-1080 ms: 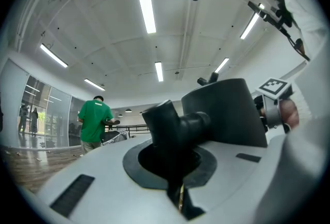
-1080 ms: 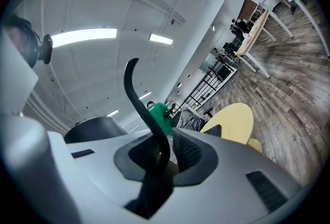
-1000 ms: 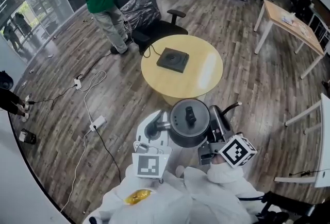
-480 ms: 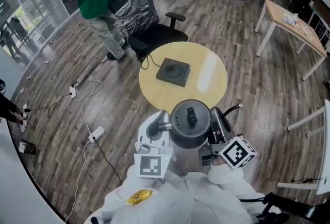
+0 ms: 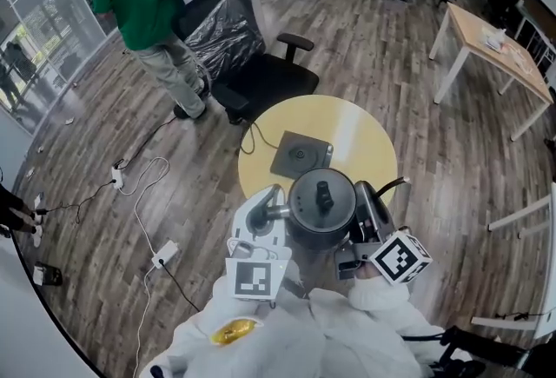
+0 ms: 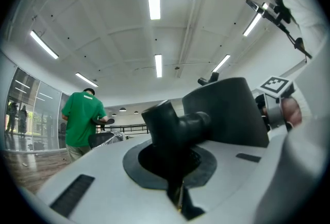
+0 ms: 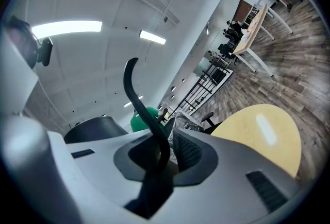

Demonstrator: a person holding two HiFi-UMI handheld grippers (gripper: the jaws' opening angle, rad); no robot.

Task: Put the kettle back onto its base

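1. At the table's (image 5: 367, 142) near edge you hold the kettle (image 5: 320, 207) aloft; left gripper (image 5: 274, 212) pinches its spout; right gripper (image 5: 365, 209) clamps its handle.
2. Risk: lower it off-centre; kettle could tip off the base (image 5: 300, 154).

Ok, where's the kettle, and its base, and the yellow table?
kettle (image 5: 304, 209), head view, on its dark lid beside the knob.
base (image 5: 300, 155), head view, on the middle of the dark square plate.
yellow table (image 5: 365, 137), head view, on a bare patch of its round top.
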